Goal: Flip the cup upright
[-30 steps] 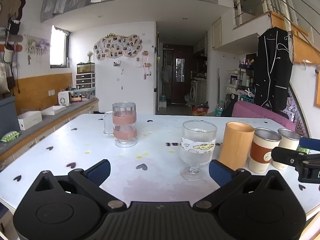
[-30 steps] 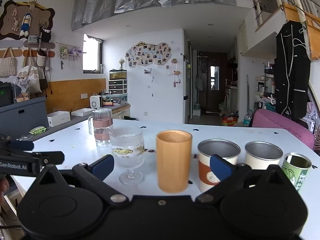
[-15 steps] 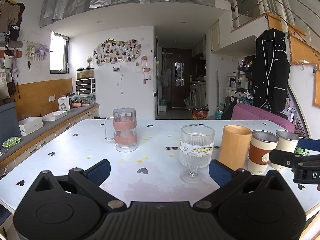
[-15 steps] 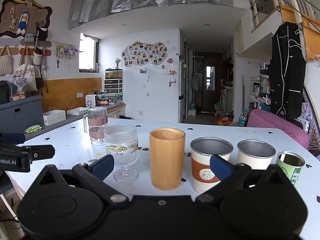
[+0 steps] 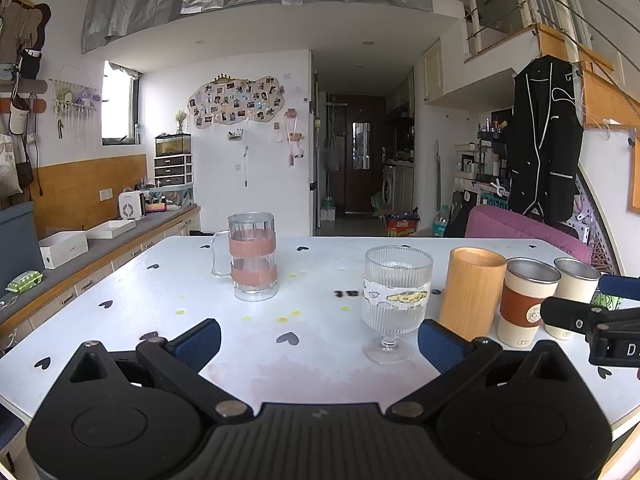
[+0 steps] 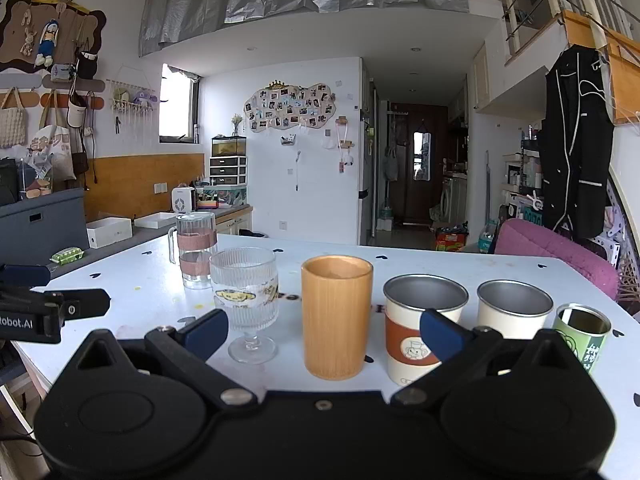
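Several cups stand upright in a row on the white table (image 5: pixel 120 300): a glass mug with pink bands (image 5: pixel 252 262) (image 6: pixel 196 249), a ribbed stemmed glass (image 5: pixel 396 302) (image 6: pixel 246 300), a wooden cup (image 5: pixel 472 294) (image 6: pixel 336 322), a paper cup with a brown sleeve (image 5: pixel 526 302) (image 6: pixel 420 336), a plain metal-lined cup (image 6: pixel 514 308) and a small green can (image 6: pixel 582 334). My left gripper (image 5: pixel 318 340) is open and empty near the table's front edge, short of the stemmed glass. My right gripper (image 6: pixel 326 330) is open and empty in front of the wooden cup.
A counter with white boxes (image 5: pixel 64 242) runs along the left wall. A purple chair (image 5: pixel 520 228) stands behind the table at the right. The right gripper's side shows in the left wrist view (image 5: pixel 592 320), the left one's in the right wrist view (image 6: pixel 48 312).
Both grippers have drawn back and risen slightly, open and empty throughout. The cups have not moved.
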`<state>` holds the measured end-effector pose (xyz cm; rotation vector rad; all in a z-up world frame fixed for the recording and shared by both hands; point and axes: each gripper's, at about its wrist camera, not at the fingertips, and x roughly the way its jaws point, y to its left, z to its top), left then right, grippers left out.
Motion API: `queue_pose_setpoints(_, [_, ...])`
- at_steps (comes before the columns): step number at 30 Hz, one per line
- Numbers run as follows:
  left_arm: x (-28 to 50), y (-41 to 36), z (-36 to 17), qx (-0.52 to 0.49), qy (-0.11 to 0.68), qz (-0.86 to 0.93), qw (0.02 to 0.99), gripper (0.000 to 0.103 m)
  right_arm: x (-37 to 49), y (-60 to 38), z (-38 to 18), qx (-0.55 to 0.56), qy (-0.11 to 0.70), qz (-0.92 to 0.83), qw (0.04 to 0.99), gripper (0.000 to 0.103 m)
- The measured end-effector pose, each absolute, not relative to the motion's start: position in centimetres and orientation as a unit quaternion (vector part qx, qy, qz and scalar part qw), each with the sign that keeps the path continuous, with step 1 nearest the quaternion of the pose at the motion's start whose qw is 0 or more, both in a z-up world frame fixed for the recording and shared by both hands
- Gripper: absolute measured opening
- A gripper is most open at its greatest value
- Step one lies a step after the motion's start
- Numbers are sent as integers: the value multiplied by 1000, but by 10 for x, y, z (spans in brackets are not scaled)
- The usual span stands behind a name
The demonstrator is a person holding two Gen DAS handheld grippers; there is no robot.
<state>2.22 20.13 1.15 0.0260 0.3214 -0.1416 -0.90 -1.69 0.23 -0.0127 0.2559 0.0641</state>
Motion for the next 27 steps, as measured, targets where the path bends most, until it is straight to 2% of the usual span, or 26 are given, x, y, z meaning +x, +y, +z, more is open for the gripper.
queue_pose_setpoints(27, [23, 201, 11, 13, 160, -69, 985, 103, -10, -16, 2, -7, 128, 32, 991, 103])
